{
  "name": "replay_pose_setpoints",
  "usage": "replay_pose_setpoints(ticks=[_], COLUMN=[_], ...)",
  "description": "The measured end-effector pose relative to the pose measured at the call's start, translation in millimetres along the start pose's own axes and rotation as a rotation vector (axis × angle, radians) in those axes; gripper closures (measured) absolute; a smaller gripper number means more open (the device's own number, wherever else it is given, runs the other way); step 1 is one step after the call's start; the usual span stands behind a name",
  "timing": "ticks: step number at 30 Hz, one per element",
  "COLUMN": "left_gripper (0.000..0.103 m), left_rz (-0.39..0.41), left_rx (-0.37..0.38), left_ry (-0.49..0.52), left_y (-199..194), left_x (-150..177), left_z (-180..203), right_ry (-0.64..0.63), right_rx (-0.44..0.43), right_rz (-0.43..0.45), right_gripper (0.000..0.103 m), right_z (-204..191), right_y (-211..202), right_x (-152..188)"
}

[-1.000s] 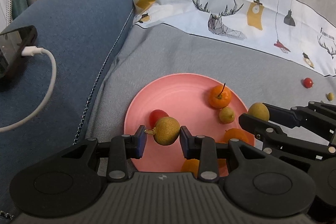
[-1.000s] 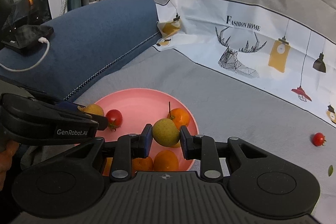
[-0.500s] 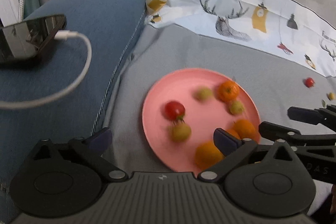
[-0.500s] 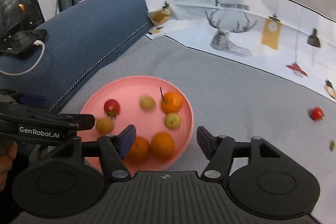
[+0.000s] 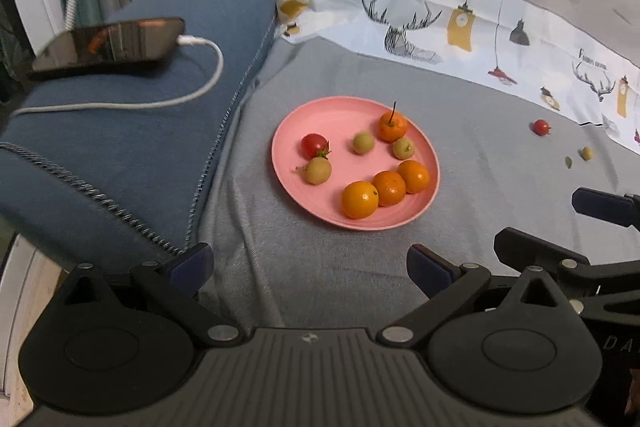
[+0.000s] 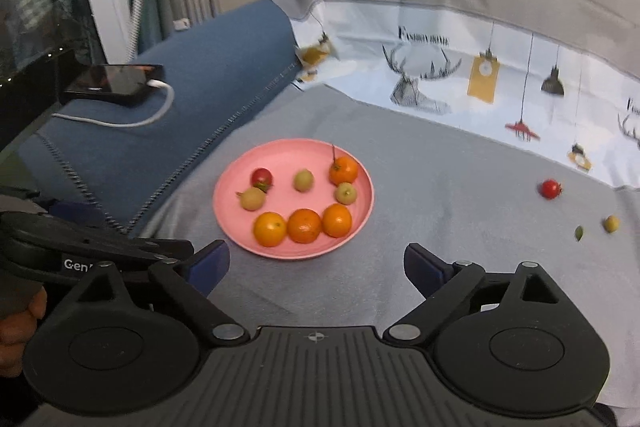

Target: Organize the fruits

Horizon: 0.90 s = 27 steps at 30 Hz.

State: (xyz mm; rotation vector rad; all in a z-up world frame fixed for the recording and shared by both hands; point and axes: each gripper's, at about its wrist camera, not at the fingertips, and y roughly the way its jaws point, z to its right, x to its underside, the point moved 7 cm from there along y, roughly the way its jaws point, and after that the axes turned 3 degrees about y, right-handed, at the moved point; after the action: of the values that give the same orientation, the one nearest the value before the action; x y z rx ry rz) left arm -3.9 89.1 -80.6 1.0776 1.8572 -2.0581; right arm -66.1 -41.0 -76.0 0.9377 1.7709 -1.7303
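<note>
A pink plate (image 5: 288, 131) (image 6: 236, 203) lies on the grey cloth and holds several oranges, one of them (image 5: 359, 199) (image 6: 269, 229) nearest me, a red tomato (image 5: 314, 145) (image 6: 261, 177) and small yellow-green fruits (image 5: 319, 170) (image 6: 252, 198). My left gripper (image 5: 308, 267) is open and empty, drawn back from the plate. The right gripper (image 6: 316, 265) hangs near the plate's front edge, its jaws still opening with nothing between them. A loose red tomato (image 5: 541, 127) (image 6: 551, 189) and a small yellow fruit (image 5: 586, 153) (image 6: 611, 223) lie on the cloth at the right.
A blue cushion (image 5: 140, 131) rises at the left, carrying a black phone (image 5: 108, 43) (image 6: 116, 83) on a white cable (image 5: 160, 99). A printed white and grey sheet (image 5: 460, 23) backs the scene. A small green leaf (image 6: 579, 233) lies beside the yellow fruit. A hand (image 6: 16, 327) shows at the lower left.
Both grippers let go of their small yellow-green fruits, which now lie on the plate. Both opened wide and pulled up and back from the plate.
</note>
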Motion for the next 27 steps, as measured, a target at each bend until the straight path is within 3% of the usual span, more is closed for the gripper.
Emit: replay_pose_setpoints(ticks=[12, 27], left_gripper=[0.000, 0.000], left_rz=[0.111, 0.182], left_rx=[-0.011, -0.014], left_ry=[0.020, 0.026], left_y=[-64.8, -95.4], left_x=[11.5, 12.4], left_z=[13.4, 17.5], right_ry=[-0.028, -0.033], right_rx=[0.038, 0.050], right_rz=[0.131, 0.197], right_gripper=[0.005, 0.004], right_z=[-6.7, -7.6], right_y=[-73.3, -104.7], right_x=[7.7, 12.3])
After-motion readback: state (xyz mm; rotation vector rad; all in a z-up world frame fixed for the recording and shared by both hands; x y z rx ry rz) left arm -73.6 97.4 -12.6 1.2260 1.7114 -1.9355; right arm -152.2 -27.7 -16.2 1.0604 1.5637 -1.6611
